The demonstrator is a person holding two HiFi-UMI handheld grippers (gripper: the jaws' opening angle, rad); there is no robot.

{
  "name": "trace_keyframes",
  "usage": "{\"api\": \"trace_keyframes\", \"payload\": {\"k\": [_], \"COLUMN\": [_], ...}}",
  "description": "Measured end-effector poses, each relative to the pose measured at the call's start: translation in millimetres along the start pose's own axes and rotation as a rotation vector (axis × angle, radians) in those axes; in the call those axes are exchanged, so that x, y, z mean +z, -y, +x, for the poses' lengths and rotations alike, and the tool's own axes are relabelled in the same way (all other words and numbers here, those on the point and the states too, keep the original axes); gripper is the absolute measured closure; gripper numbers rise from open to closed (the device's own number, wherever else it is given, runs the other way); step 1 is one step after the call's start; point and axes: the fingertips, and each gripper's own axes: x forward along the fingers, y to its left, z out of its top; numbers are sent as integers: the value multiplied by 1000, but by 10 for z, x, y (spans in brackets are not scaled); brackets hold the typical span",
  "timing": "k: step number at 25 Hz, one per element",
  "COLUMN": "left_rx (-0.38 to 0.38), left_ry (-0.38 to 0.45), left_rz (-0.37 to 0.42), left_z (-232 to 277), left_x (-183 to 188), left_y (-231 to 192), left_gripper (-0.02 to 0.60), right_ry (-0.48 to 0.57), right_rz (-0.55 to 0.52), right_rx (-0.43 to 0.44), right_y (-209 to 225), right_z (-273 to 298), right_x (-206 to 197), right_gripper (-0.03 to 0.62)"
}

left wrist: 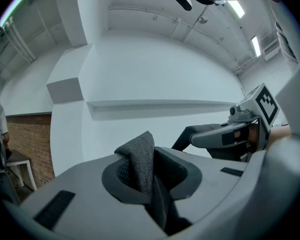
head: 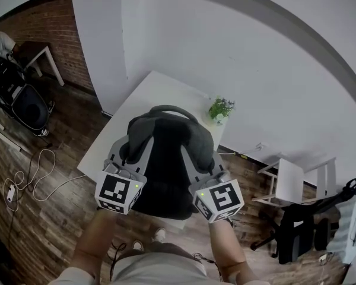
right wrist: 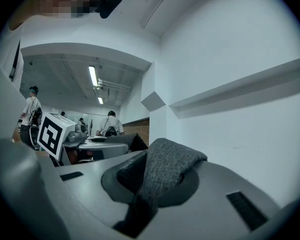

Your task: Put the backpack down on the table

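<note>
A grey and black backpack (head: 166, 156) is held upright over the near end of the white table (head: 143, 95), its top handle pointing away from me. Whether its base touches the table I cannot tell. My left gripper (head: 129, 162) is shut on a fold of grey backpack fabric (left wrist: 139, 161) at the pack's left side. My right gripper (head: 211, 170) is shut on a matching fold of grey fabric (right wrist: 162, 174) at the right side. Each gripper view shows the other gripper: the right gripper (left wrist: 242, 129) and the left gripper (right wrist: 72, 144).
A small potted plant (head: 220, 108) stands at the table's right edge, just beyond the backpack. A white chair (head: 291, 181) and a black office chair (head: 302, 227) stand at the right. A black stroller-like frame (head: 21, 97) and cables (head: 29, 177) are on the wooden floor at left.
</note>
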Motion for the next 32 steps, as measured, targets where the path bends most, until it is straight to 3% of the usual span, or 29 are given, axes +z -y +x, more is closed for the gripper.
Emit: {"api": "trace_keyframes", "payload": {"k": [9, 16, 20, 25, 32], "left_rx": [7, 24, 33, 51, 101], "left_ry": [-91, -158, -157, -152, -178], "left_rz": [-57, -59, -60, -62, -29], "left_z": [188, 299, 291, 359, 336], "left_x": [-439, -771, -833, -909, -1038], "left_y": [34, 17, 9, 12, -27], "left_gripper": [495, 459, 438, 419, 341], "right_ry": [-142, -205, -224, -236, -237], "right_rz": [-15, -23, -22, -11, 7], "right_rx": [-13, -37, -49, -78, -100], "right_y": [191, 307, 334, 448, 576], "right_z": [141, 185, 186, 186, 129], "right_x": [-548, -825, -965, -1110, -1195], "right_gripper": [543, 518, 503, 451, 386]}}
